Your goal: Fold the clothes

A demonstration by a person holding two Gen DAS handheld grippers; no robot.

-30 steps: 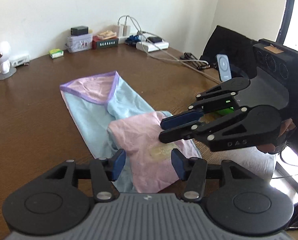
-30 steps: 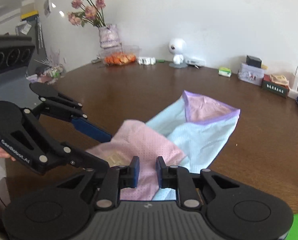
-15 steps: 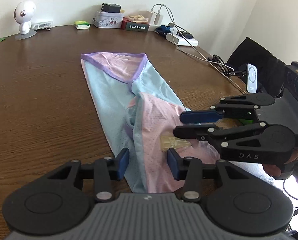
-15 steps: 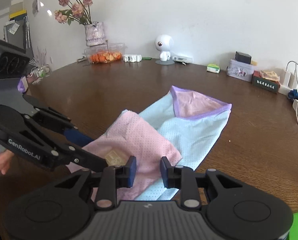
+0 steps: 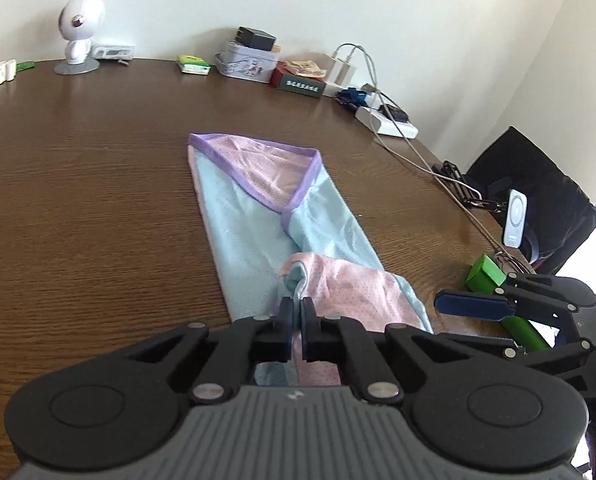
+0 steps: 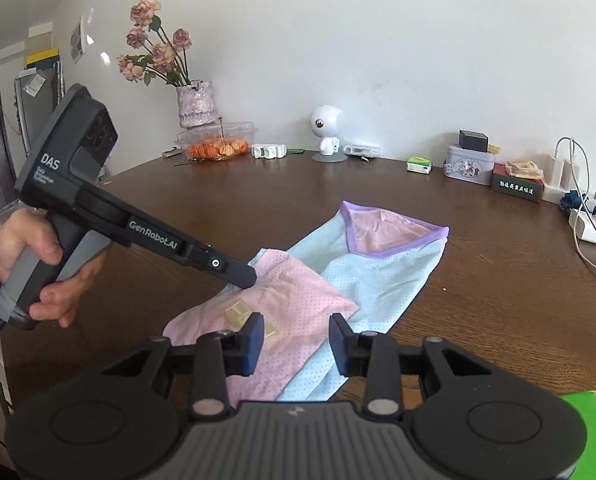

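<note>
I am pinching the garment's near pink flap with my left tool – right tool opening, empty – folding only partly done.

- Left gripper: jaws, apart a second ago, have just closed; they now pinch the near pink edge of the garment.
- Right gripper: jaws have just been opening and now stand apart above the pink fold, with no cloth pressed between the pads.
- Pink fold: formerly lying flat, its left edge is now bunched and lifted at the left gripper.
- Right gripper, seen from the left wrist view, has moved off the cloth towards the table's right edge.
</note>
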